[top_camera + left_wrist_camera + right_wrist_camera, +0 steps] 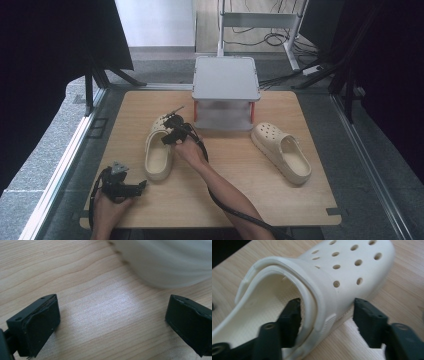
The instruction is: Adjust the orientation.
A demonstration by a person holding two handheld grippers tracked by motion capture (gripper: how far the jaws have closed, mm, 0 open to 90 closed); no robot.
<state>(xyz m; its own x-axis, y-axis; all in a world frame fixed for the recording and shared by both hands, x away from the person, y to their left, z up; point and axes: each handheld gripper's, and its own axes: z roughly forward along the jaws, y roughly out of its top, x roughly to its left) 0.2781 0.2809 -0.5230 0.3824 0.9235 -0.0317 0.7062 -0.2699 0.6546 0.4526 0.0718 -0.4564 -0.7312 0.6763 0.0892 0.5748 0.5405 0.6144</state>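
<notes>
On the wooden bench | right gripper: jaws straddle the side wall of the left cream clog (one inside, one outside), not yet closed on it; left gripper: jaws wide apart, empty, near that clog's heel | second clog lies well apart, right of the grey stand

clogs: 2 | grippers: 2 | grey stand: 1 | table: 1

High view: fixed above near edge, looking fwd/down over whole worktop. Left gripper view: v. close to wood, facing left clog heel. Right gripper view: close on same clog's side. Clog shared by all three.
</notes>
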